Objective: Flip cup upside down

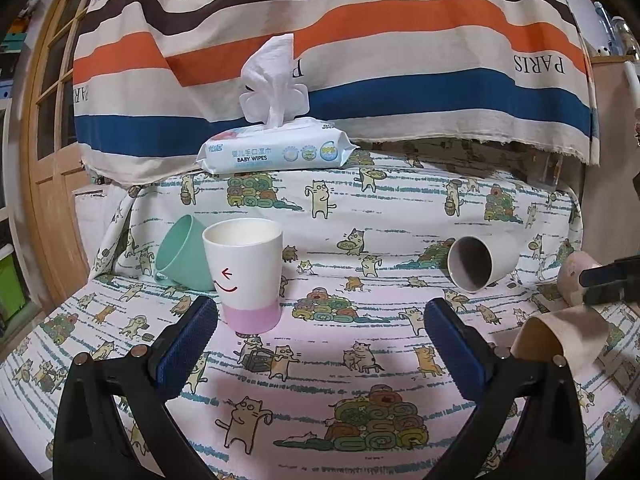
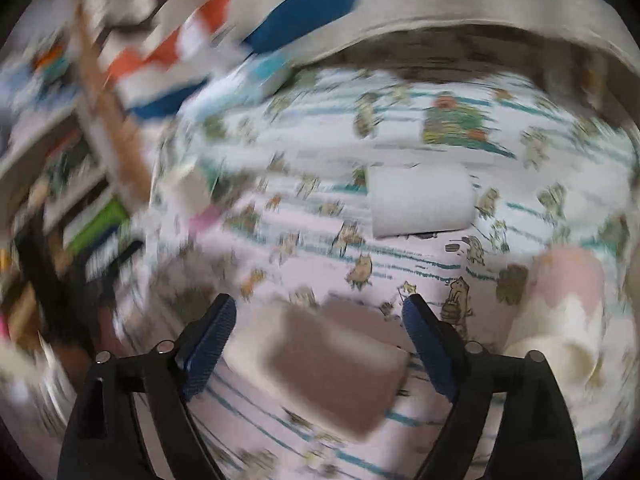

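A white cup with a pink base and a red smile (image 1: 246,274) stands upright on the cat-print cloth, just ahead of my left finger. A mint green cup (image 1: 182,254) lies tilted behind it. A grey-white cup (image 1: 478,262) lies on its side to the right; it also shows in the blurred right wrist view (image 2: 420,200). My left gripper (image 1: 320,322) is open and empty. My right gripper (image 2: 318,318) is open over a beige cup lying on its side (image 2: 324,368); the jaws stand apart from it. This beige cup also shows in the left wrist view (image 1: 560,336).
A pack of baby wipes (image 1: 276,146) sits at the back under a striped hanging cloth (image 1: 360,40). A pink and white cup (image 2: 560,312) lies at the right. A wooden door (image 1: 48,160) stands at the left. The right wrist view is motion-blurred.
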Available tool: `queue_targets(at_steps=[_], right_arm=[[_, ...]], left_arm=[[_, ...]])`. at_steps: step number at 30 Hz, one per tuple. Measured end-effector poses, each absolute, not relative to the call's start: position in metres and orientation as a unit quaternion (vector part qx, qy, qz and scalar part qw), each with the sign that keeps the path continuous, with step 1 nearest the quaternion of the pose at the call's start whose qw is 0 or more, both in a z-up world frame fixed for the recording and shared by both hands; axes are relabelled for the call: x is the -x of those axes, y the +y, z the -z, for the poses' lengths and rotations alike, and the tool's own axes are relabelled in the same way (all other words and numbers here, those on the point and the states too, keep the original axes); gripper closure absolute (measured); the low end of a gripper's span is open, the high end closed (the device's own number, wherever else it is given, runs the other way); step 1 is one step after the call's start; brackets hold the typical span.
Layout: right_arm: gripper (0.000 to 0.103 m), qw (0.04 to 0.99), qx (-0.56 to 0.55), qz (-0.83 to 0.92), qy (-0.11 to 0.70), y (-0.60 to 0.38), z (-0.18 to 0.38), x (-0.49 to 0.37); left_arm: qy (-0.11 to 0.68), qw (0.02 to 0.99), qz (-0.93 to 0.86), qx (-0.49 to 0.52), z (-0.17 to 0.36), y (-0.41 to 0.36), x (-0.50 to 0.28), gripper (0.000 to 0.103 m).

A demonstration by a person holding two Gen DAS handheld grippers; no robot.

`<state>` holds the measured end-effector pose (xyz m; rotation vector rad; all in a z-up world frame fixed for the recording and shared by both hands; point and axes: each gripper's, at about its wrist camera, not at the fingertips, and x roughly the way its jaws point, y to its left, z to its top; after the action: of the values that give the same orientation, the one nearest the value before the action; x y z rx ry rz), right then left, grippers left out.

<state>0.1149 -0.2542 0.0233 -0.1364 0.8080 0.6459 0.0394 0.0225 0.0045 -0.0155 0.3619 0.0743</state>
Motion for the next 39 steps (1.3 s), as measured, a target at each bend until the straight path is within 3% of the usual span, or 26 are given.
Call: queue_targets(at_steps=[9,11,17,19,22,23,31,39], right_arm=[[0.009,0.823,0.160,-0.351,0.416,-0.227,-0.005,-0.109],[0.004,0.817,0.160,-0.354,0.426,-0.220,0.002,-0.112],[0.004,0.799,0.133,-0.362,0.462,-0.211,0.024,-0.124],[0.010,0.801,0.119,-0.358,0.465,-0.212,0.026,-0.126],[0.031,0.793,0.081,-0.358,0.486,-0.212,0.029,-0.130],[0.032,0.796,0.068,-0.348,0.490,-0.211,0.029,-0.131],[0.031,0.847,0.017,-0.230,0.479,-0.189,0.030,-0.114],[0.019,0.856,0.028,-0.226,0.464,-0.185,0.034,-0.093]], left_arm=[[0.175,0.984,-0.031,-0.006,-0.005,0.017,-0.038,0.000],[0.176,0.984,-0.032,-0.002,-0.005,0.019,-0.038,0.000],[0.175,0.984,-0.033,0.000,-0.005,0.020,-0.038,0.000],[0.172,0.985,-0.032,-0.003,-0.006,0.020,-0.038,0.000],[0.170,0.985,-0.031,-0.007,-0.006,0.017,-0.036,0.000],[0.170,0.985,-0.031,-0.008,-0.006,0.017,-0.036,0.001],[0.170,0.985,-0.031,-0.007,-0.006,0.015,-0.036,0.000],[0.169,0.985,-0.031,-0.006,-0.006,0.016,-0.036,0.000]])
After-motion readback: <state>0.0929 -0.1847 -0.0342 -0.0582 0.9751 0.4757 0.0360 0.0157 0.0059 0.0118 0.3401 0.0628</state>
